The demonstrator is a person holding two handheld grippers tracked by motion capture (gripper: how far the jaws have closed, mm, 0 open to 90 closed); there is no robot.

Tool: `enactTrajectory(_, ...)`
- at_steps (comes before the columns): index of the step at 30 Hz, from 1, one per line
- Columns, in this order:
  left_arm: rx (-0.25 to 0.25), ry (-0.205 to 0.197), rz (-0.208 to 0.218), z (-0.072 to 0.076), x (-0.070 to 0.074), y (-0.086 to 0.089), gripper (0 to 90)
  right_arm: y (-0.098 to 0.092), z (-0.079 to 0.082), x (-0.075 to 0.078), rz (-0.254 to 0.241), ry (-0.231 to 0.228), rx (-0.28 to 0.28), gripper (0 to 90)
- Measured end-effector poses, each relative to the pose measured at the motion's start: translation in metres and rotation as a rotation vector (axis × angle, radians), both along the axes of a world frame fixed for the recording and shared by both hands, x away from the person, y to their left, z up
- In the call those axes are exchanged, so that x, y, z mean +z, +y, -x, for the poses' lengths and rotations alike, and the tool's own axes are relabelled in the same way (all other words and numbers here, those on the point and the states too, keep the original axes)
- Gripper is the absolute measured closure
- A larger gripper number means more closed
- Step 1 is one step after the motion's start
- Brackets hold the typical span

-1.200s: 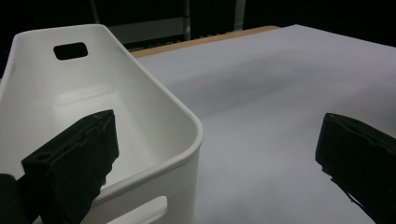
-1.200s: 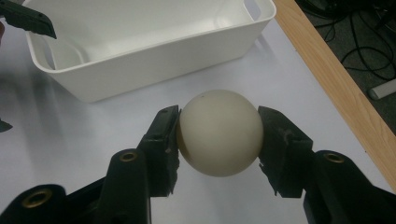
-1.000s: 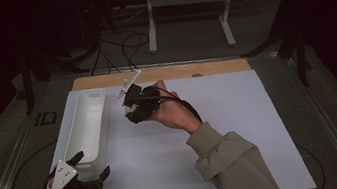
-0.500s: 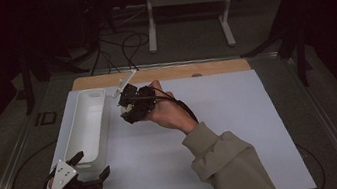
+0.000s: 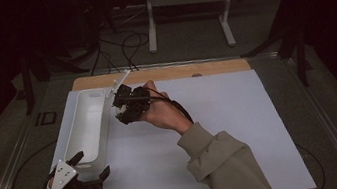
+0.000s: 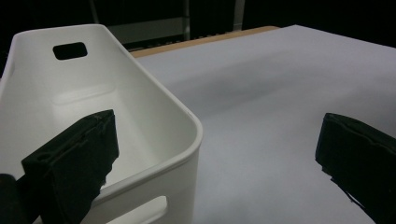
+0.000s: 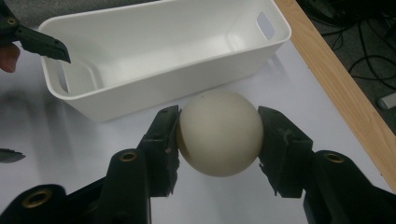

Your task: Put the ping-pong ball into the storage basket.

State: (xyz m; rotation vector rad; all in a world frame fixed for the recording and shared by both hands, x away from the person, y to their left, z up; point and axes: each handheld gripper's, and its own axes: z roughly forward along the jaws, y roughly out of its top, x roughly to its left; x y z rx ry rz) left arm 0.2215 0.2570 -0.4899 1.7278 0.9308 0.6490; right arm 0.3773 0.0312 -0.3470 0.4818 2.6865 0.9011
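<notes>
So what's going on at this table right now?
A person is working with a tool in each hand. The right tool is shut on a cream ball, held above the table beside a long white bin that looks empty. The left tool is open, straddling the bin's near corner, one jaw inside it.

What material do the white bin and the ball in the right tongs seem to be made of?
The bin looks like molded plastic: smooth, slightly glossy white walls, rounded corners and cut-out handle slots. The ball, held between the jaws of the right tongs, is cream with a smooth matte surface; it may be hard plastic or wood, and the look leaves that open.
</notes>
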Motion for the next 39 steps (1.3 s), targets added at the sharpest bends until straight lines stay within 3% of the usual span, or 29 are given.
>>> enactTrajectory(39, -0.001, 0.0, 0.0, 0.0, 0.0, 0.0, 0.0, 0.029, 0.001, -0.005, -0.023, 0.023, 0.019, 50.6)
